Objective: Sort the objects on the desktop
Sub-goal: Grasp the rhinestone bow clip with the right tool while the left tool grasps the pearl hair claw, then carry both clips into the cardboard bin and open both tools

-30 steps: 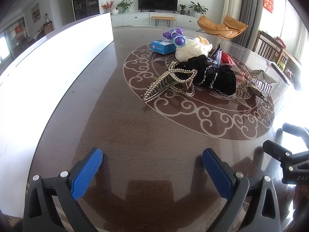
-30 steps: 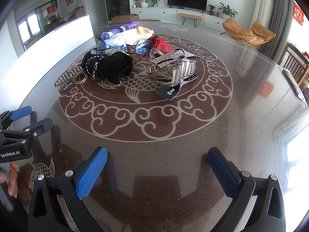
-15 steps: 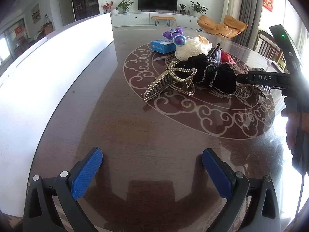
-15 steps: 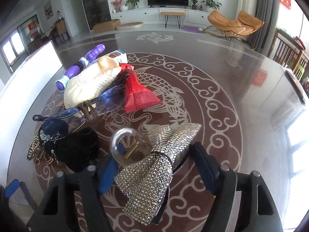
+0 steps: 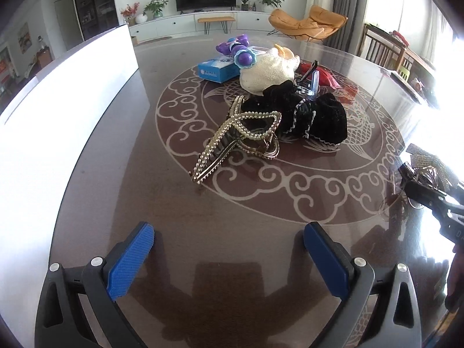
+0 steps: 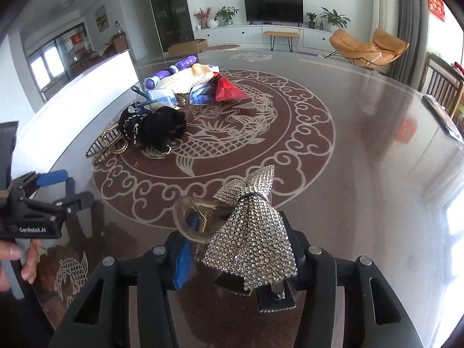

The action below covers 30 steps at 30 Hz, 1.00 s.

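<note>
On the big round dark brown counter (image 6: 362, 150) with its pale swirl-and-fish ring pattern, a pile of small things lay near the middle. A long white board (image 5: 66, 107) stood along the counter's left side.

At the far end of the pile sat a cream knitted soft toy (image 5: 268, 71), with a purple plastic toy (image 5: 236, 49) and a flat blue box (image 5: 217, 69) just beside it. A fluffy black hair scrunchie with silver trim (image 5: 307, 116) lay in front of them, touching a pair of clear blue glasses (image 6: 174, 97). A red pleated fan-shaped piece (image 6: 227, 90) lay next to the glasses. Closest to the left hand's side was a gold claw hair clip edged with pearls (image 5: 242, 136).

The right tongs (image 6: 240, 249) had just been closing, and their blue pads were clamped on a clear plastic hair clip with a sparkly silver bow (image 6: 249, 226), holding it close above the counter, well apart from the pile.

The left tongs (image 5: 229, 258) stood wide apart over bare counter, with nothing between them.
</note>
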{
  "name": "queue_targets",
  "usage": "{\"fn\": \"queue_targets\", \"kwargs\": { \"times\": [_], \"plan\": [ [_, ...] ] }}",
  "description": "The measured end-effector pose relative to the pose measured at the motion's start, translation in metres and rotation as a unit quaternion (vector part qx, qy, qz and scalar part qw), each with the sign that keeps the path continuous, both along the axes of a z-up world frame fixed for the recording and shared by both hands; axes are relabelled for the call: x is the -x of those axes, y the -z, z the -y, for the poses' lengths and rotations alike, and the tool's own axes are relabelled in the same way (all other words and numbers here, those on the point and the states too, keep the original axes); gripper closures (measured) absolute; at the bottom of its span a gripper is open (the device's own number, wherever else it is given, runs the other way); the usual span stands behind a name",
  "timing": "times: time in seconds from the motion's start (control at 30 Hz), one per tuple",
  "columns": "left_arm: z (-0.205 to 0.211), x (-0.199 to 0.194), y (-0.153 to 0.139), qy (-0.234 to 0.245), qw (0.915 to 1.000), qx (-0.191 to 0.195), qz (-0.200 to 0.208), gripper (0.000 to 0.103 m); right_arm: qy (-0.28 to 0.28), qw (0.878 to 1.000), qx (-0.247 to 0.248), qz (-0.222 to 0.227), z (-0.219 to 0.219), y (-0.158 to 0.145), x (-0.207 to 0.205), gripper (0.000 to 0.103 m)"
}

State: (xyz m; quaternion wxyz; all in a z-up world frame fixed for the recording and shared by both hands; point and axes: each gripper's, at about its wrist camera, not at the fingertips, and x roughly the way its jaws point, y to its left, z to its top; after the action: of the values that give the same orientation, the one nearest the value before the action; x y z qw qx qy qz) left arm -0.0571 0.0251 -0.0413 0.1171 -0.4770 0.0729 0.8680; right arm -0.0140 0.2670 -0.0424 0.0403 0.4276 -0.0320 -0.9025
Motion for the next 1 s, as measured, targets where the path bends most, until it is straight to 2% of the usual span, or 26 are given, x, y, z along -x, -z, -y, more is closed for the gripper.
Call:
{"fn": "queue_targets", "kwargs": {
  "times": [0.1,0.23,0.3,0.4,0.47,0.53,0.57,0.73,0.87,0.97,1.0],
  "plan": [
    [-0.007,0.025,-0.004,0.006,0.9998,0.021,0.002,0.000,-0.004,1.000,-0.014,0.002,0.005,0.002,-0.002,0.049],
    [-0.021,0.051,-0.005,0.038,0.9991,0.009,0.016,0.000,-0.005,1.000,-0.023,0.003,0.006,0.001,0.003,0.048],
    [-0.031,0.061,-0.002,0.047,0.9986,0.018,0.015,0.000,-0.006,1.000,-0.031,0.004,0.009,0.002,0.003,0.048],
    [-0.036,0.066,-0.003,0.057,0.9982,0.011,0.009,0.002,-0.007,0.999,-0.050,0.005,0.013,0.003,0.003,0.047],
    [-0.028,0.062,-0.008,0.055,0.9984,-0.007,-0.009,0.047,-0.007,0.999,-0.046,0.006,0.012,0.003,0.003,0.047],
    [-0.016,0.058,-0.012,0.040,0.9990,-0.016,-0.007,0.051,-0.007,0.999,-0.046,0.006,0.011,0.003,0.002,0.047],
    [-0.008,0.054,-0.014,0.035,0.9988,-0.033,-0.010,0.060,-0.007,0.999,-0.046,0.006,0.012,0.004,0.002,0.047],
    [0.027,0.016,-0.016,-0.004,0.9981,-0.061,0.001,0.060,-0.012,0.999,-0.038,0.003,0.011,0.002,0.001,0.047],
    [0.042,-0.019,-0.012,-0.010,0.9984,-0.054,-0.012,0.060,-0.036,0.999,-0.007,0.000,0.014,0.001,-0.013,0.047],
    [0.042,-0.024,-0.014,-0.018,0.9978,-0.063,-0.015,0.060,-0.043,0.999,-0.009,0.000,0.016,0.002,-0.022,0.047],
    [0.039,-0.025,-0.016,-0.020,0.9973,-0.068,-0.018,0.060,-0.042,0.999,-0.007,0.000,0.016,0.002,-0.023,0.043]
  ]
}}
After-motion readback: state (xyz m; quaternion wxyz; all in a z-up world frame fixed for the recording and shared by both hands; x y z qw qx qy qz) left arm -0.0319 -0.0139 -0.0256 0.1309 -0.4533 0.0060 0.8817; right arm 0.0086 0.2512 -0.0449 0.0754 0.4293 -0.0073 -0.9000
